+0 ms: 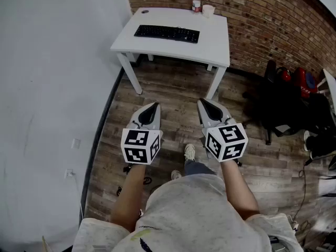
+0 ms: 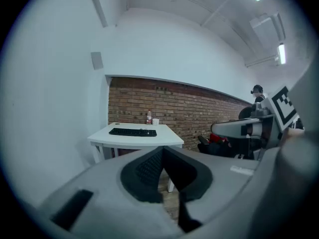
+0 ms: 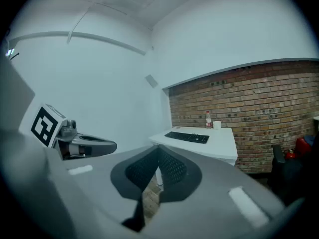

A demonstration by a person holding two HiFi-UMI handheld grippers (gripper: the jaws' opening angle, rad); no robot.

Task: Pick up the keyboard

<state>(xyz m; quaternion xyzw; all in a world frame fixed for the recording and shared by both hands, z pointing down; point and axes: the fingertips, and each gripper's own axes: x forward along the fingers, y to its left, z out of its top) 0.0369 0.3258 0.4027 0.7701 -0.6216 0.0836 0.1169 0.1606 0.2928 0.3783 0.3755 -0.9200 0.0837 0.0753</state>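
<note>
Keyboard [image 1: 166, 33] on counter [image 1: 216, 42], well ahead of fingers. Left gripper [image 1: 154, 106] and right gripper [image 1: 202, 103] fingers together, empty. Likely light, stiff, slim: clamp the two short ends.

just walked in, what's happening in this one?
A person stands on the wooden plank floor, short of the white rectangular table, with a claw in each hand. The left claw and the right claw are both shut and empty, aimed toward the table. The black keyboard lies flat on it, untouched, with a red-labelled plastic bottle and a white cup behind it by the brick wall. The pickup has not begun.
</note>
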